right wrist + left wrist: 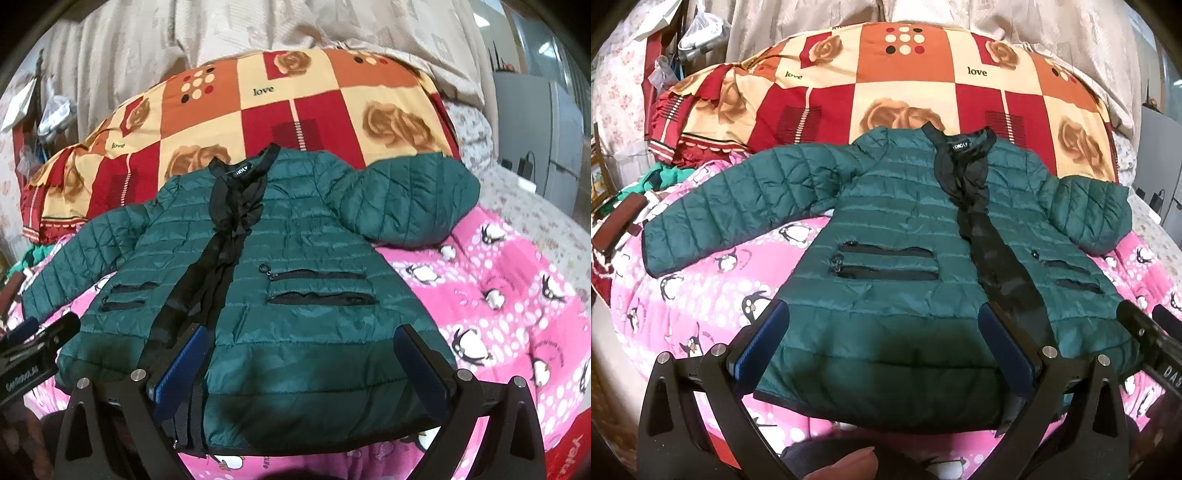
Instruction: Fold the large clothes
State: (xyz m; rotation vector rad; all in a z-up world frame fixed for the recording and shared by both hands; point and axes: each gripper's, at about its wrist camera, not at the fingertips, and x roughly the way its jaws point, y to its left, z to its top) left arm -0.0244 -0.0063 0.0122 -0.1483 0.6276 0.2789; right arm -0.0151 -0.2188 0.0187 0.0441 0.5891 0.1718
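— Jacket (pixel 897 236) first: where does it lie from you?

— Straight ahead of both my tools, flat on the pink penguin blanket (pixel 713 295) on the bed, front side up, hem toward me and collar (pixel 964 144) away. So its long axis runs directly away from me, and the sleeves stick out to either side.

— Start on the left, then.

— The left sleeve (pixel 731 206) is stretched out long, well apart from my left gripper (pixel 882 343), whose blue-padded fingers are spread wide over the hem's left half, pinching nothing. Whether they touch the fabric I can't quite tell; the fisheye flattens it.

— And the middle?

— A black placket (pixel 207 273) runs from collar to hem, ruffled near the neck, with zipped pockets either side.

— The right?

— My right gripper (pixel 299 362) is also spread and empty over the hem's right half. The right sleeve (pixel 402 195) is bunched short near the shoulder, so it seems the nearer one to fold in.

— How will it handle?

— Quilted, puffy, glossy shell: probably slippery and springy.
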